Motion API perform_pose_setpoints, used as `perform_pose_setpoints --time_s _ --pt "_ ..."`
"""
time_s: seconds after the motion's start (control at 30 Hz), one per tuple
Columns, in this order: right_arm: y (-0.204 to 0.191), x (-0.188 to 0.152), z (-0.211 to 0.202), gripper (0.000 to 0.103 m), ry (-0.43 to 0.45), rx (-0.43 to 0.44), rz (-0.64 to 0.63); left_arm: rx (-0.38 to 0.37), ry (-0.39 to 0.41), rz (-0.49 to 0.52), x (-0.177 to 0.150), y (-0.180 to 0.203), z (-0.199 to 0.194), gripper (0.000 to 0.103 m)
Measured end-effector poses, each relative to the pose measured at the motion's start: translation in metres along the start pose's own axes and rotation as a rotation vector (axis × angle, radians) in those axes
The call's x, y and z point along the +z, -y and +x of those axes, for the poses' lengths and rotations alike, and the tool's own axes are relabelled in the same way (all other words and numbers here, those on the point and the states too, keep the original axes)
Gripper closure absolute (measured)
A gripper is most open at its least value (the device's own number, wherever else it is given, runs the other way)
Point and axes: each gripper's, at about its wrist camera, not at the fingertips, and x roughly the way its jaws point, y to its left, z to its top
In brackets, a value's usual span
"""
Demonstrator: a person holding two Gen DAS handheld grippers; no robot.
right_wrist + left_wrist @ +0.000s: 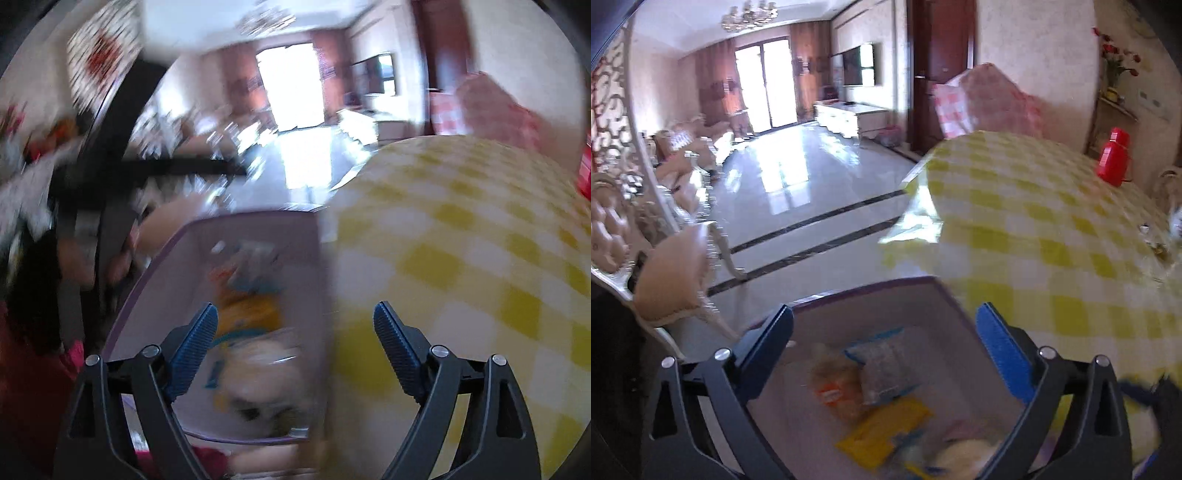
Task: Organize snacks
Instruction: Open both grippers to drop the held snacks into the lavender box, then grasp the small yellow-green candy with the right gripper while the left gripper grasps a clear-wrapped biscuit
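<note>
A lilac storage box (886,286) stands beside the table and holds several snack packets: an orange one (833,393), a clear blue-edged one (882,365) and a yellow one (882,428). My left gripper (884,332) is open and empty right above the box. In the right wrist view, which is blurred, the same box (243,229) shows with snack packets (251,310) inside. My right gripper (295,325) is open and empty over the box's right edge, next to the table.
A round table with a yellow-checked cloth (1052,229) fills the right side. A red thermos (1113,157) stands at its far edge. A padded chair (672,273) is at the left. Glossy floor (798,192) stretches beyond the box.
</note>
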Motion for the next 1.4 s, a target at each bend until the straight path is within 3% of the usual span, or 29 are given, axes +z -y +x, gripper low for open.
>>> perform_pose_setpoints --time_s 0.17,0.37,0.53,0.6,0.73,0.83,0.93,1.1,1.23,1.27,1.3,1.33,1.4 --pt "0.112 0.004 -0.065 0.015 0.121 -0.243 0.185 -0.138 -0.036 0.040 -0.009 0.069 0.010 0.002" --pt "0.269 -0.010 -0.112 0.015 0.141 -0.573 0.443 -0.327 -0.107 0.207 0.000 0.199 0.019 0.002" --pt "0.370 -0.035 -0.127 0.015 0.106 -0.669 0.662 -0.482 -0.188 0.295 0.030 0.344 0.052 0.002" --pt "0.397 -0.035 -0.128 0.015 0.092 -0.688 0.696 -0.501 -0.182 0.311 0.037 0.398 0.074 0.002" --pt "0.431 -0.026 -0.115 0.015 0.059 -0.720 0.690 -0.578 -0.150 0.203 0.052 0.471 0.116 0.002" --pt "0.454 -0.014 -0.099 0.015 0.035 -0.718 0.686 -0.558 -0.070 0.095 0.069 0.499 0.136 0.002" --pt "0.478 0.002 -0.077 0.015 -0.017 -0.702 0.656 -0.551 0.020 0.008 0.076 0.503 0.151 0.002" --pt "0.513 0.039 -0.040 0.021 -0.071 -0.732 0.573 -0.492 0.073 -0.007 0.091 0.485 0.162 0.002" --pt "0.540 0.055 -0.012 0.029 -0.165 -0.758 0.571 -0.527 0.056 -0.037 0.097 0.475 0.166 0.002" --pt "0.537 0.057 -0.011 0.036 -0.171 -0.765 0.549 -0.532 0.041 -0.029 0.097 0.477 0.169 0.002" --pt "0.533 0.057 -0.012 0.057 -0.167 -0.770 0.528 -0.543 0.016 -0.020 0.097 0.479 0.173 0.002" --pt "0.525 0.054 -0.016 0.068 -0.165 -0.764 0.500 -0.553 -0.001 -0.014 0.096 0.481 0.175 0.002" --pt "0.510 0.045 -0.034 0.070 -0.129 -0.762 0.482 -0.568 -0.026 -0.007 0.094 0.484 0.179 0.002"
